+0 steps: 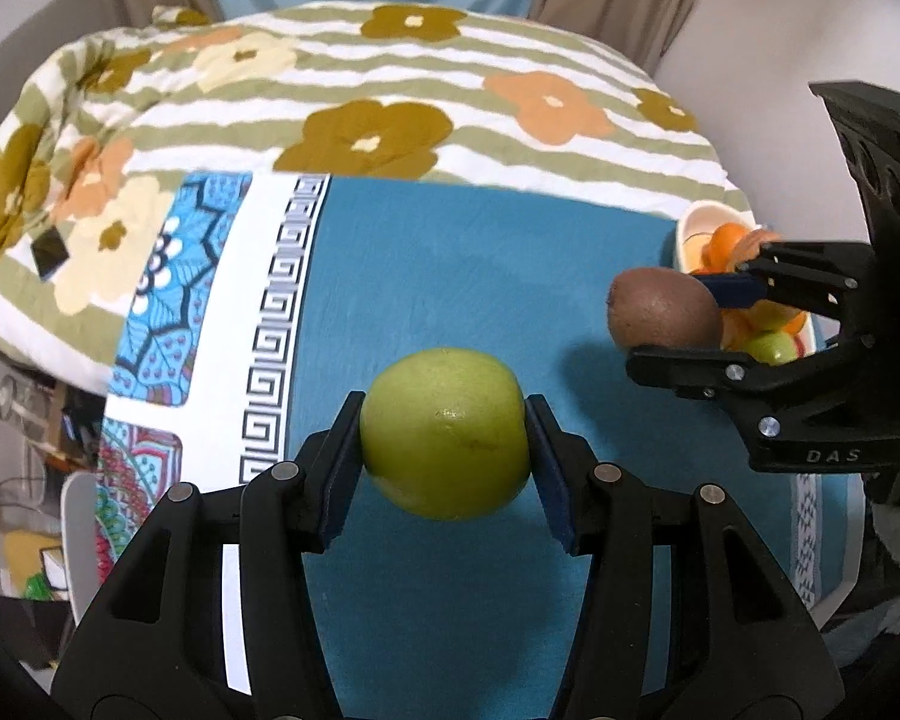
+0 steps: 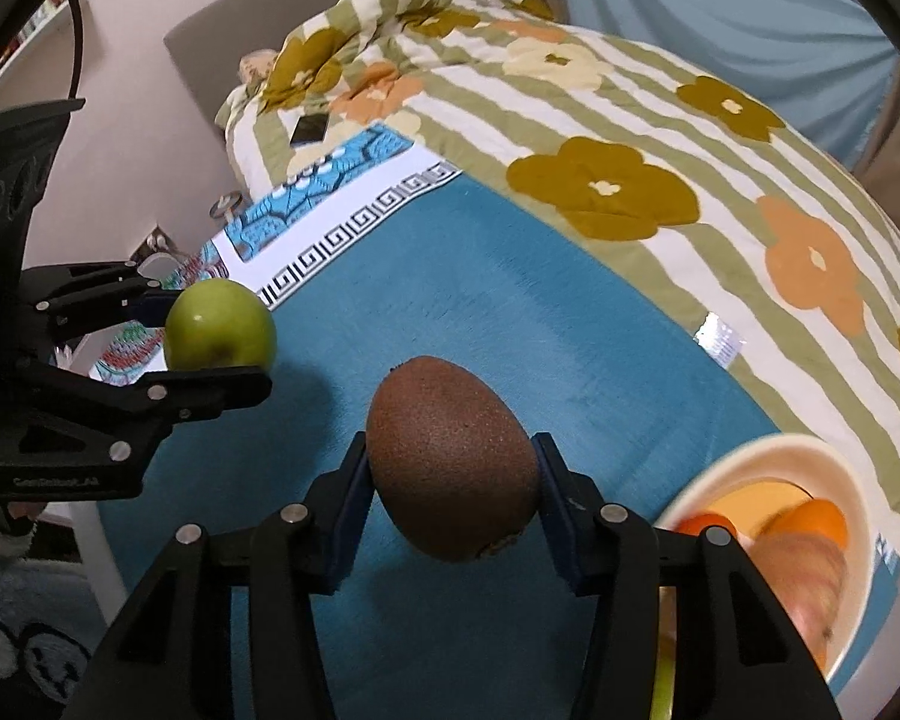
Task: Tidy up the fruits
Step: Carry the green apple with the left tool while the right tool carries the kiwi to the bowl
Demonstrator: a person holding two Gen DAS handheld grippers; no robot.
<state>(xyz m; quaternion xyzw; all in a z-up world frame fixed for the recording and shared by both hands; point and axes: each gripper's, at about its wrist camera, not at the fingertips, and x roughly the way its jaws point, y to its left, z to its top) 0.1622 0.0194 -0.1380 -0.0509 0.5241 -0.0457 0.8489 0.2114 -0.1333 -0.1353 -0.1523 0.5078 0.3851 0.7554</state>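
Observation:
My left gripper (image 1: 444, 438) is shut on a green apple (image 1: 445, 432) and holds it above the blue mat (image 1: 450, 276). My right gripper (image 2: 453, 468) is shut on a brown kiwi (image 2: 453, 474), also held above the mat. In the left wrist view the right gripper (image 1: 678, 318) with the kiwi (image 1: 663, 307) is at the right, in front of a cream bowl (image 1: 699, 222). In the right wrist view the left gripper (image 2: 210, 339) with the apple (image 2: 219, 324) is at the left. The bowl (image 2: 834, 480), at lower right, holds oranges (image 2: 816, 519) and other fruit.
A flowered striped blanket (image 1: 390, 90) lies behind the mat. A small dark flat object (image 2: 309, 129) rests on the blanket. The mat has a patterned border (image 1: 276, 324) on its left side. Clutter (image 1: 24, 420) sits off the left edge of the surface.

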